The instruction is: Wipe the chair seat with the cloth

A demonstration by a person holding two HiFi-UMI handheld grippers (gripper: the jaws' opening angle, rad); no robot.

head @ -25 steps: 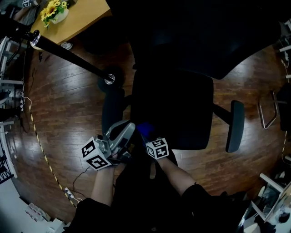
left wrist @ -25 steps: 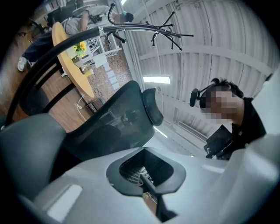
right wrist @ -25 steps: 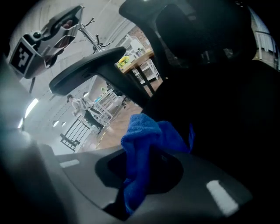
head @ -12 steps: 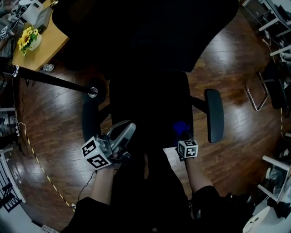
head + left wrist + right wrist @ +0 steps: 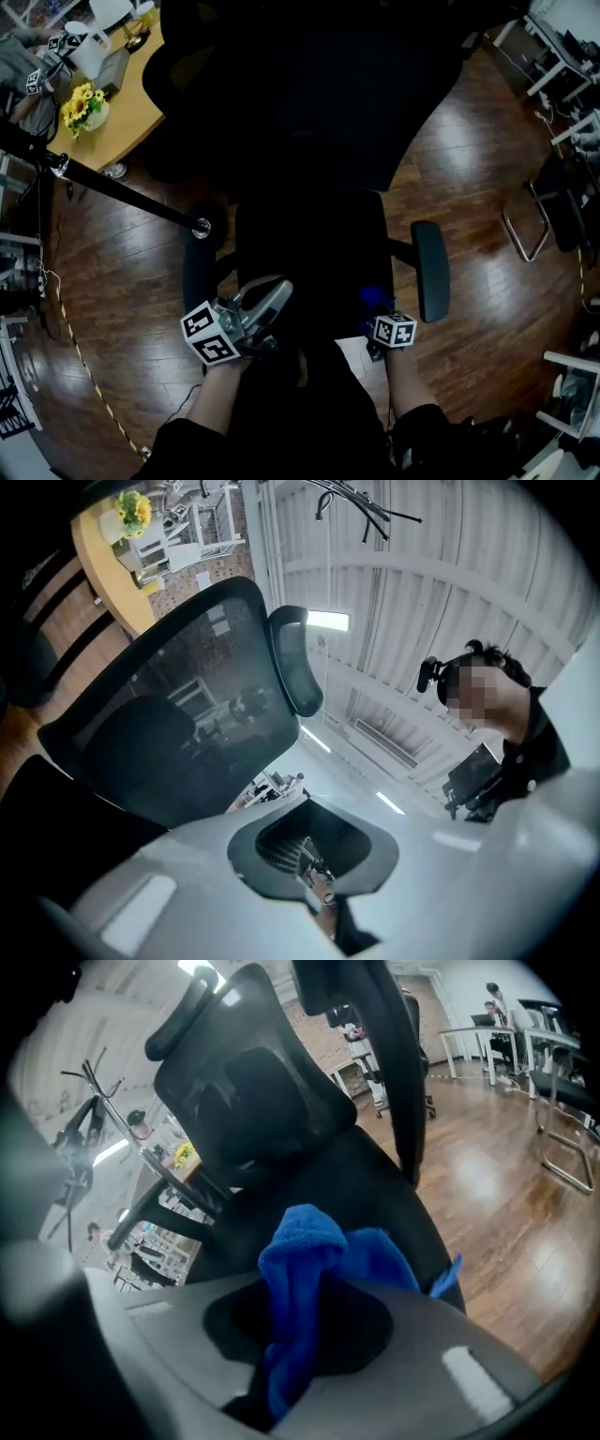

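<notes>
The right tongs (image 5: pixel 378 314) are clamped on the blue cloth (image 5: pixel 305 1251). The cloth is pinched low down between the two jaws, and most of it stands bunched in a loose fold above and ahead of them, with one corner trailing off to the right. In the head view these tongs sit at the front right corner of the black chair seat (image 5: pixel 314 248), and the cloth lies just ahead of them over that corner. Whether the cloth is pressed onto the seat or held just above it cannot be told. The right armrest (image 5: pixel 431 272) is just to the right of these tongs.

The left tongs (image 5: pixel 272 298) have their jaws together with nothing between them. They are held at the front left corner of the seat, beside the left armrest (image 5: pixel 199 277), and well apart from the cloth. They tilt upward, so their own view looks at the mesh chair back (image 5: pixel 178 724) and the headrest (image 5: pixel 295 658) above it.

Beyond both tongs the chair back rises from the far edge of the seat. The chair stands on a dark wooden floor (image 5: pixel 122 281). Far ahead and to the left of the left tongs is a round tabletop (image 5: pixel 127 122) with a pot of yellow flowers (image 5: pixel 84 101) on it.
</notes>
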